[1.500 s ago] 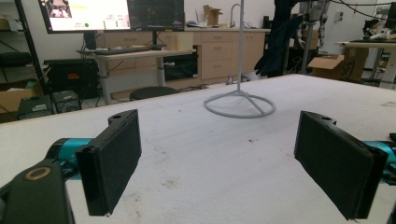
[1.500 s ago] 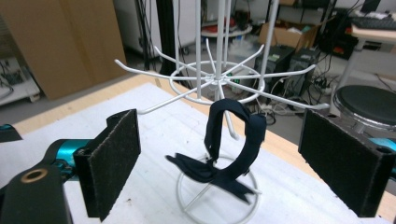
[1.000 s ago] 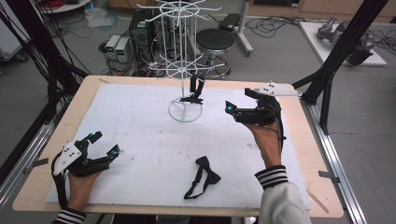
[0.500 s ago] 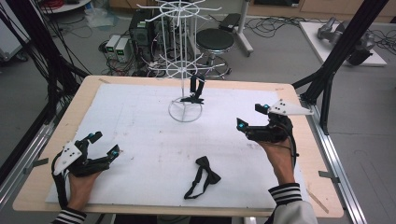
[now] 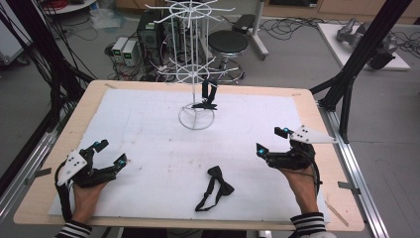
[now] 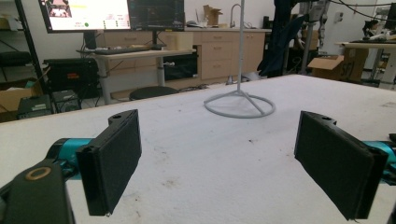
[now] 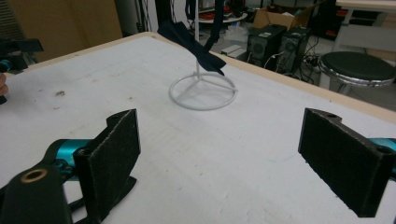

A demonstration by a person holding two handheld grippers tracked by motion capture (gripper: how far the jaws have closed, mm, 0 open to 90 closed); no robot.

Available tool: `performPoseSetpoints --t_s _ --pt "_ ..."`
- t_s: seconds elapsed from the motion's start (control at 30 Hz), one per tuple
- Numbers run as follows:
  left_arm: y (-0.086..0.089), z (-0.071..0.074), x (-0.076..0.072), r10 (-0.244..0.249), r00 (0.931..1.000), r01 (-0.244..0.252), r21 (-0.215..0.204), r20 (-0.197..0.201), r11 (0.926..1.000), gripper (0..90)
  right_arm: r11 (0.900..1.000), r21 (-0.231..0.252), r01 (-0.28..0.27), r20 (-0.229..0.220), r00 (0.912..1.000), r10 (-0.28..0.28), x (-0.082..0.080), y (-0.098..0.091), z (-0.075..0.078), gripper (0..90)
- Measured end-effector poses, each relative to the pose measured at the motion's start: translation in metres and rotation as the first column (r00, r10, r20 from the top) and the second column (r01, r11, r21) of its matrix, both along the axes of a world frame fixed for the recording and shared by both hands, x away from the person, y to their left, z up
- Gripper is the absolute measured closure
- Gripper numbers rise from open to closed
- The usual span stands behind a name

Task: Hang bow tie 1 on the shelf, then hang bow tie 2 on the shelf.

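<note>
A black bow tie (image 5: 215,186) lies flat on the white mat near the table's front edge, between my two hands. A second black bow tie (image 5: 208,94) (image 7: 194,44) hangs on the white wire stand (image 5: 196,117) (image 6: 239,103) (image 7: 203,91) at the back middle. My left gripper (image 5: 111,152) (image 6: 224,163) rests low at the front left, open, nothing between its pads (image 6: 112,161). At the right side, my right gripper (image 5: 271,140) (image 7: 219,158) is held just above the mat, open and empty, its jaws pointing toward the stand.
The white mat (image 5: 148,124) covers most of the wooden table (image 5: 44,198). Black frame poles (image 5: 361,54) rise at the right and left sides. Behind the table are a stool (image 5: 228,42), computer boxes (image 5: 124,49) and cables on the floor.
My right gripper has drawn back from beside the stand toward the front right and sunk closer to the mat, still open. The left gripper and both bow ties have not moved.
</note>
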State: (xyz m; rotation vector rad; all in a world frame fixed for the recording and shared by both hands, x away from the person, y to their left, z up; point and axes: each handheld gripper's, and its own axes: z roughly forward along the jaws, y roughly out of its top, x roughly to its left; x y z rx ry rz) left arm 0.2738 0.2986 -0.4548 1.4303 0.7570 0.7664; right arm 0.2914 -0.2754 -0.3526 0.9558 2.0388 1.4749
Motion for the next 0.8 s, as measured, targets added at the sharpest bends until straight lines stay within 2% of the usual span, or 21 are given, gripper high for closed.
performPoseSetpoints --t_s 0.2,0.67,0.8 --pt "0.0 0.0 0.0 0.002 1.0 -0.002 -0.002 0.002 1.0 15.2 0.9999 0.003 0.011 -0.021 0.9997 -0.011 -0.002 -0.003 -0.016 12.1" --pt "0.0 0.0 0.0 0.002 1.0 -0.002 0.002 0.0 1.0 15.2 0.9997 0.004 0.023 -0.023 0.9995 -0.023 -0.004 -0.01 -0.019 12.2" --pt "0.0 0.0 0.0 0.002 1.0 -0.002 0.004 -0.002 1.0 15.2 0.9997 -0.001 0.024 -0.037 0.999 -0.024 -0.004 -0.009 -0.02 12.2"
